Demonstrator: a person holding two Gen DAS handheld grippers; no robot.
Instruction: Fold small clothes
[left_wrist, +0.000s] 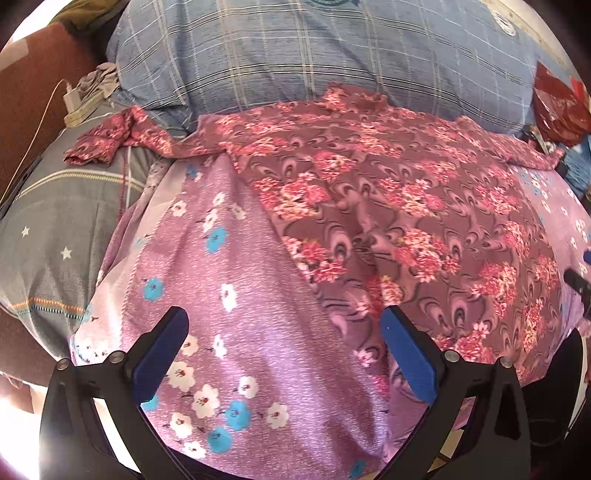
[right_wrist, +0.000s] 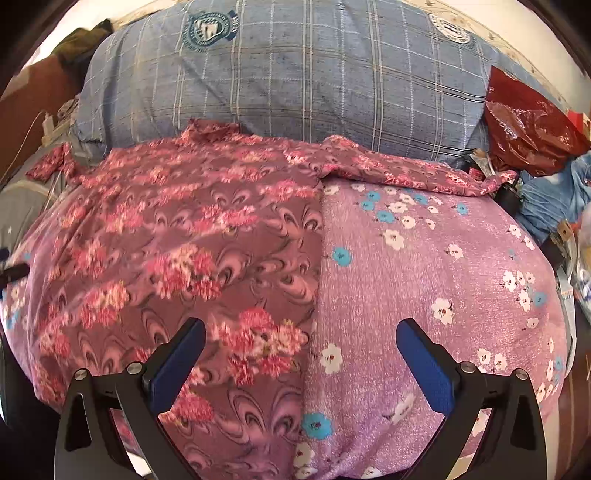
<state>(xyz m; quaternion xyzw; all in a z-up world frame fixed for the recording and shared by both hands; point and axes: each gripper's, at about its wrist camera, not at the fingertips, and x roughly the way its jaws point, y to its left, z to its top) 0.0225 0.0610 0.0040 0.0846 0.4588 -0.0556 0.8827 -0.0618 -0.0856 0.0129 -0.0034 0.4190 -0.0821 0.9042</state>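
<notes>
A maroon garment with pink flower print (left_wrist: 388, 206) lies spread flat on a lilac flowered bed cover (left_wrist: 236, 288). One sleeve (left_wrist: 110, 140) stretches out to the far left. In the right wrist view the garment (right_wrist: 177, 251) fills the left half and its other sleeve (right_wrist: 424, 173) runs right along the back. My left gripper (left_wrist: 284, 325) is open and empty above the garment's left hem edge. My right gripper (right_wrist: 301, 339) is open and empty above the garment's right side edge. The right gripper's tip (left_wrist: 576, 282) shows at the left view's right border.
A big blue plaid pillow (left_wrist: 314, 55) lies behind the garment. A grey star-print blanket (left_wrist: 55, 229) and a white charger with cable (left_wrist: 74, 99) are at the left. A dark red plastic bag (right_wrist: 528, 129) and blue denim (right_wrist: 554, 195) sit at the right.
</notes>
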